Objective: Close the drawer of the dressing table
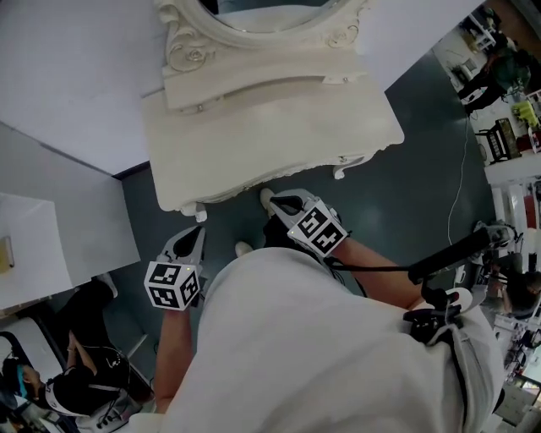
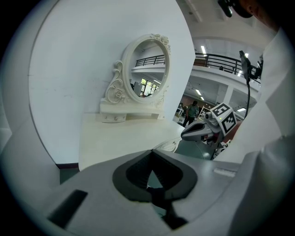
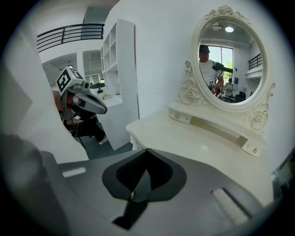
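Note:
The cream dressing table (image 1: 279, 127) with its oval mirror (image 1: 254, 17) stands against the white wall. Its front face lies hidden under the top in the head view, and no drawer sticks out past the front edge. My left gripper (image 1: 196, 230) hangs just in front of the table's left corner, shut and holding nothing. My right gripper (image 1: 279, 203) sits close to the middle of the front edge, also shut and holding nothing. In the left gripper view the table top (image 2: 124, 138) lies ahead beyond the closed jaws. The right gripper view shows the top (image 3: 193, 138) and the mirror (image 3: 230, 60).
A white cabinet (image 1: 51, 245) stands left of the table, and a tall white shelf unit (image 3: 122, 78) shows beside it. A person (image 1: 76, 372) sits low at the left. A black pole (image 1: 448, 254) and a thin cable (image 1: 461, 178) are on the right, over dark floor.

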`<state>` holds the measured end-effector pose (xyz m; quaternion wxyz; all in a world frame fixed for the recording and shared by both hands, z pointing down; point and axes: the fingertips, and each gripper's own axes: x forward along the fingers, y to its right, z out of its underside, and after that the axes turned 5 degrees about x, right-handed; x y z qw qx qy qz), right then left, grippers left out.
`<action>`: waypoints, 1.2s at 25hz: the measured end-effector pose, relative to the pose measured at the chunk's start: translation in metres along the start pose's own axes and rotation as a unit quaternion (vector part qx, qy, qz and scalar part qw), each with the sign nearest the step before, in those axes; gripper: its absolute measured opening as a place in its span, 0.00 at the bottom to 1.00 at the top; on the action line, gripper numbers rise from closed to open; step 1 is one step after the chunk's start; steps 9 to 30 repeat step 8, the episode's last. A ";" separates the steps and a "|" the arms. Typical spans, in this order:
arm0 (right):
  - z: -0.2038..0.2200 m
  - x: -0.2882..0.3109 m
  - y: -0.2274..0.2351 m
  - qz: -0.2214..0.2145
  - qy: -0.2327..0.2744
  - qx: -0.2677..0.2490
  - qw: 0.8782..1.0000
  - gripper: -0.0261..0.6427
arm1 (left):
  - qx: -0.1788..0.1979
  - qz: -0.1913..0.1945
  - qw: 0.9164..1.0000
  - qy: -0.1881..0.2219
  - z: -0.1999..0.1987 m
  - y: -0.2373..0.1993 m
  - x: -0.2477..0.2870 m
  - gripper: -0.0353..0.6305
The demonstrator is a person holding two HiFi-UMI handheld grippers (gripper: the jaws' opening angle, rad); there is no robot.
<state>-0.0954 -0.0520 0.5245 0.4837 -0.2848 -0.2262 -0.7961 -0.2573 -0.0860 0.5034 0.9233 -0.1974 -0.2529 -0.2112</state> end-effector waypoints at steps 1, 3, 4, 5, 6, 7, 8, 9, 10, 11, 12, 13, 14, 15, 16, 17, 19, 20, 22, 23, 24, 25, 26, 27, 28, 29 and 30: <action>0.000 -0.001 0.001 0.000 0.000 0.000 1.000 0.04 | 0.001 0.001 1.000 0.000 0.001 0.001 0.002 0.06; 0.001 -0.001 0.004 0.002 0.001 0.000 1.000 0.04 | 0.003 0.003 1.000 -0.002 0.001 0.002 0.006 0.06; 0.001 -0.001 0.006 0.002 0.001 -0.001 1.000 0.04 | 0.004 0.004 1.000 -0.002 0.001 0.002 0.008 0.06; 0.002 -0.001 0.007 0.003 0.000 -0.003 1.000 0.04 | 0.005 0.005 1.000 -0.003 0.001 0.003 0.010 0.06; 0.004 -0.001 0.009 0.004 -0.003 -0.004 1.000 0.04 | 0.006 0.005 1.000 -0.004 0.001 0.003 0.012 0.06; 0.006 -0.002 0.011 0.004 -0.006 -0.006 1.000 0.04 | 0.006 0.006 1.000 -0.006 0.001 0.004 0.013 0.06; 0.009 -0.003 0.012 0.005 -0.009 -0.007 1.000 0.04 | 0.006 0.007 1.000 -0.007 0.001 0.006 0.015 0.06; 0.009 -0.003 0.012 0.005 -0.009 -0.007 1.000 0.04 | 0.006 0.007 1.000 -0.007 0.001 0.006 0.015 0.06; 0.009 -0.003 0.012 0.005 -0.009 -0.007 1.000 0.04 | 0.006 0.007 1.000 -0.007 0.001 0.006 0.015 0.06; 0.009 -0.003 0.012 0.005 -0.009 -0.007 1.000 0.04 | 0.006 0.007 1.000 -0.007 0.001 0.006 0.015 0.06; 0.009 -0.003 0.012 0.005 -0.009 -0.007 1.000 0.04 | 0.006 0.007 1.000 -0.007 0.001 0.006 0.015 0.06; 0.009 -0.003 0.012 0.005 -0.009 -0.007 1.000 0.04 | 0.006 0.007 1.000 -0.007 0.001 0.006 0.015 0.06; 0.009 -0.003 0.012 0.005 -0.009 -0.007 1.000 0.04 | 0.006 0.007 1.000 -0.007 0.001 0.006 0.015 0.06; 0.009 -0.003 0.012 0.005 -0.009 -0.007 1.000 0.04 | 0.006 0.007 1.000 -0.007 0.001 0.006 0.015 0.06; 0.009 -0.003 0.012 0.005 -0.009 -0.007 1.000 0.04 | 0.006 0.007 1.000 -0.007 0.001 0.006 0.015 0.06; 0.009 -0.003 0.012 0.005 -0.009 -0.007 1.000 0.04 | 0.006 0.007 1.000 -0.007 0.001 0.006 0.015 0.06; 0.009 -0.003 0.012 0.005 -0.009 -0.007 1.000 0.04 | 0.006 0.007 1.000 -0.007 0.001 0.006 0.015 0.06; 0.009 -0.003 0.012 0.005 -0.009 -0.007 1.000 0.04 | 0.006 0.007 1.000 -0.007 0.001 0.006 0.015 0.06; 0.009 -0.003 0.012 0.005 -0.009 -0.007 1.000 0.04 | 0.006 0.007 1.000 -0.007 0.001 0.006 0.015 0.06; 0.009 -0.003 0.012 0.005 -0.009 -0.007 1.000 0.04 | 0.006 0.007 1.000 -0.007 0.001 0.006 0.015 0.06; 0.009 -0.003 0.012 0.005 -0.009 -0.007 1.000 0.04 | 0.006 0.007 1.000 -0.007 0.001 0.006 0.015 0.06; 0.009 -0.003 0.012 0.005 -0.009 -0.007 1.000 0.04 | 0.006 0.007 1.000 -0.007 0.001 0.006 0.015 0.06; 0.009 -0.003 0.012 0.005 -0.009 -0.007 1.000 0.04 | 0.006 0.007 1.000 -0.007 0.001 0.006 0.015 0.06; 0.009 -0.003 0.012 0.005 -0.009 -0.007 1.000 0.04 | 0.006 0.007 1.000 -0.007 0.001 0.006 0.015 0.06; 0.009 -0.003 0.012 0.005 -0.009 -0.007 1.000 0.04 | 0.006 0.007 1.000 -0.007 0.001 0.006 0.015 0.06; 0.009 -0.003 0.012 0.005 -0.009 -0.007 1.000 0.04 | 0.006 0.007 1.000 -0.007 0.001 0.006 0.015 0.06; 0.009 -0.003 0.012 0.005 -0.009 -0.007 1.000 0.04 | 0.006 0.007 1.000 -0.007 0.001 0.006 0.015 0.06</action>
